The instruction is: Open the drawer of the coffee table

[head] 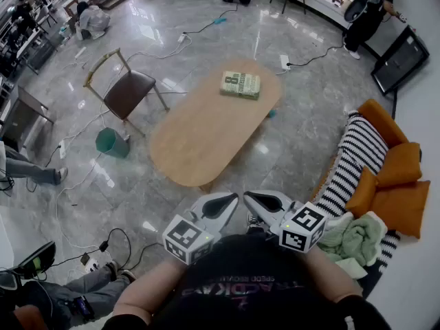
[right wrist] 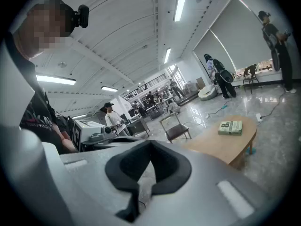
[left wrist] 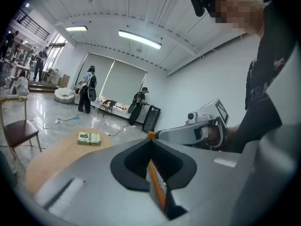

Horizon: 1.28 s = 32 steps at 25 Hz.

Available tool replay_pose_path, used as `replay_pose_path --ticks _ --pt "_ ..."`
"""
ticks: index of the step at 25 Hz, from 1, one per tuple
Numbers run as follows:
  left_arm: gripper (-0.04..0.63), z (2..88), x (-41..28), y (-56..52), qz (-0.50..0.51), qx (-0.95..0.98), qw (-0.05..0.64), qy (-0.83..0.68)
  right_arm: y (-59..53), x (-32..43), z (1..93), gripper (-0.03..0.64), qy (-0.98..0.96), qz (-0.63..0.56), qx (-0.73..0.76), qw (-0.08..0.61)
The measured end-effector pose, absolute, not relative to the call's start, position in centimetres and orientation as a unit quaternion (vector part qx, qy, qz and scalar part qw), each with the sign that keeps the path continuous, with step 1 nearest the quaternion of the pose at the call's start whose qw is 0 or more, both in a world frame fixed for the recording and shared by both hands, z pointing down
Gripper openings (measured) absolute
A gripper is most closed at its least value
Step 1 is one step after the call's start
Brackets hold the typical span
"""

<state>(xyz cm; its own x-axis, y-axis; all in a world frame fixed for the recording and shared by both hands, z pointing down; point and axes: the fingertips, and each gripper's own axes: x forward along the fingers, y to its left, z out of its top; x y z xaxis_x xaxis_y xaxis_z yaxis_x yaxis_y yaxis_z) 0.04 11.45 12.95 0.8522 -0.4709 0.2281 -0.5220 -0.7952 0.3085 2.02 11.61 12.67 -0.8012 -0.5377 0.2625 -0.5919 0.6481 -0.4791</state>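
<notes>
Distance decides it: the table [head: 199,143] lies ahead of both grippers, its long axis running away toward the book [head: 240,84] at its far end, and no drawer shows from here. The left gripper [head: 227,199] and right gripper [head: 253,198] hang off its near end, fingers shut on nothing, the left seemingly slightly nearer.
</notes>
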Motion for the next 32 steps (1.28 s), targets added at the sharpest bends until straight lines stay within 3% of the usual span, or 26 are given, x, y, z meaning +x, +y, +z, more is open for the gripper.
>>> replay_pose_path --ticks 32 --pt "0.003 14.4 -0.6 12.3 0.069 0.937 0.208 -0.273 12.1 1.1 12.8 0.002 -0.921 0.261 0.287 0.043"
